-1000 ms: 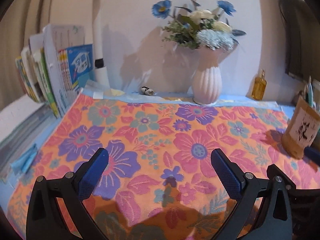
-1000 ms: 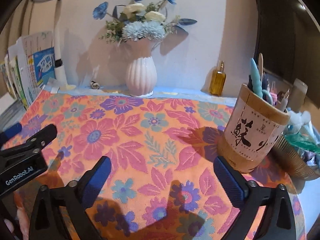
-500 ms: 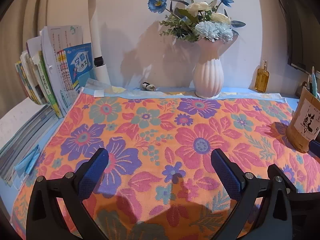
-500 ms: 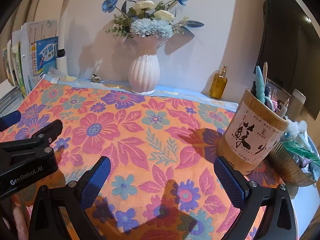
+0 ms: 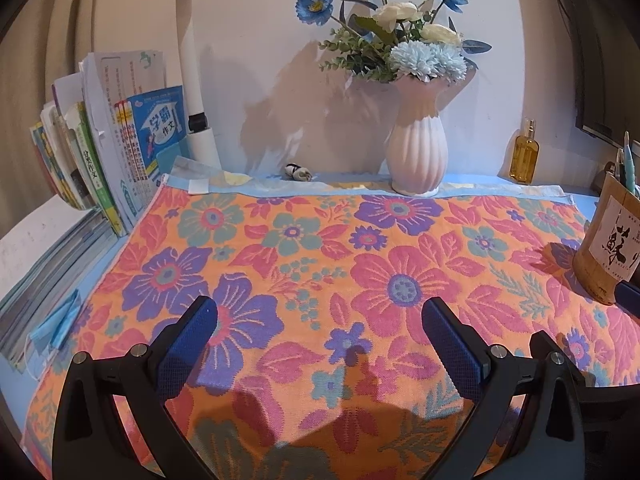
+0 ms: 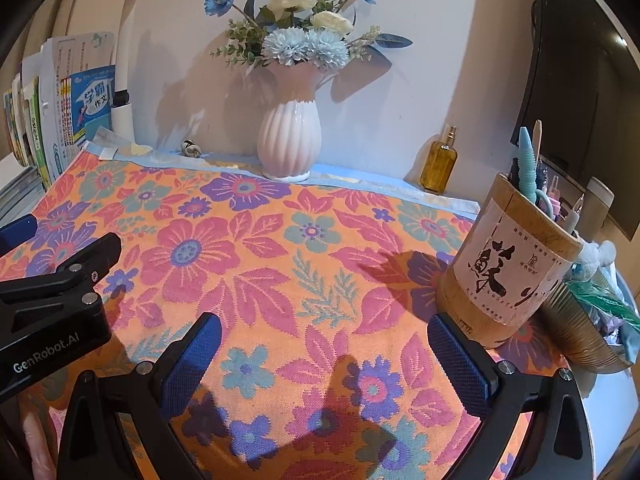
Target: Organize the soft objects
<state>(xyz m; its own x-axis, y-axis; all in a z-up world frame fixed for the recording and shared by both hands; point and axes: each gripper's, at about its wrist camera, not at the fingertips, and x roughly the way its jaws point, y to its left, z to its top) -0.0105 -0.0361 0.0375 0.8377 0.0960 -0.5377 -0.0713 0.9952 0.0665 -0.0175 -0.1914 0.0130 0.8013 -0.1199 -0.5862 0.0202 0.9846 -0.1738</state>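
Towel (image 5: 360, 272) lies flat, long axis left-right, near edge cut off; left gripper (image 5: 320, 336) and right gripper (image 6: 324, 352) fingers wide.

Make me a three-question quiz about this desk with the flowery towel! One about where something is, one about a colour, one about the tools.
1. Where does the bamboo pen holder stand?
A. on the towel's right edge
B. behind the vase
C. on the books

2. What colour is the vase?
A. green
B. black
C. pale pink

3. How are the two tools?
A. both open, empty
B. both shut on the towel
C. one holds a pen

Answers: 1 A, its base rests on the floral towel. 2 C, ribbed pale pink. 3 A, left tool and right tool show fingers spread with nothing between.
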